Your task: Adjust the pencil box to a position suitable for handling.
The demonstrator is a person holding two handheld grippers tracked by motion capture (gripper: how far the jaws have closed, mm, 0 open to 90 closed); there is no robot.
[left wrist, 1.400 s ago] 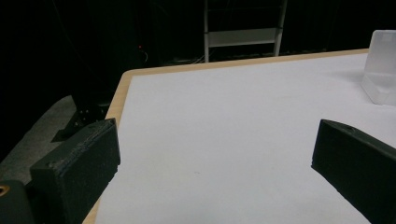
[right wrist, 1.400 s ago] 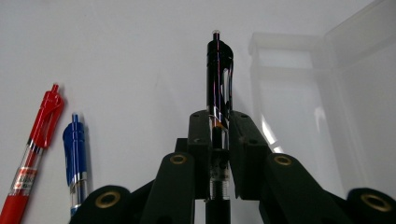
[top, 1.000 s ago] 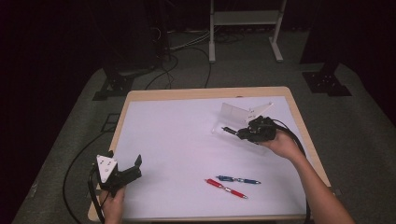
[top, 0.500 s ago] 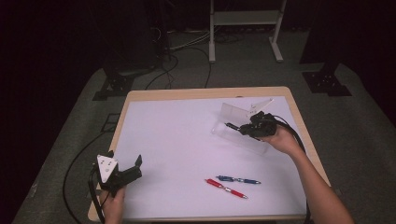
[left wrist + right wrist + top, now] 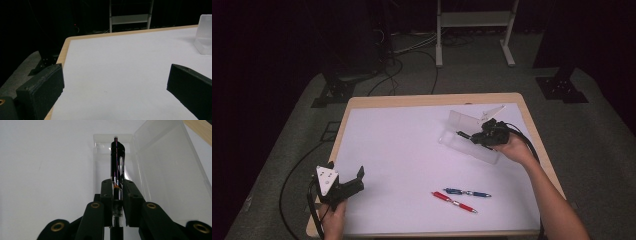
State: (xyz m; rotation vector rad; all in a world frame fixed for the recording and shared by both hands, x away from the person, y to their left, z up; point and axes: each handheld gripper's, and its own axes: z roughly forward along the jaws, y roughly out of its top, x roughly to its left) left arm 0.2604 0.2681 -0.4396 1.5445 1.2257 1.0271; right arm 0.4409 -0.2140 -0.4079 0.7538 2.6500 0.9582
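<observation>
At the far right of the counter (image 5: 402, 145), the right tool (image 5: 482, 136) is clenched on a black pen (image 5: 117, 167), holding it lengthwise over the open clear case (image 5: 160, 170). Near left, the left tool (image 5: 347, 187) rests released. Blue pen (image 5: 467, 193) and red pen (image 5: 454, 202) lie near centre.

The black pen's (image 5: 117, 167) lower end is hidden behind the right claw (image 5: 117, 195).
</observation>
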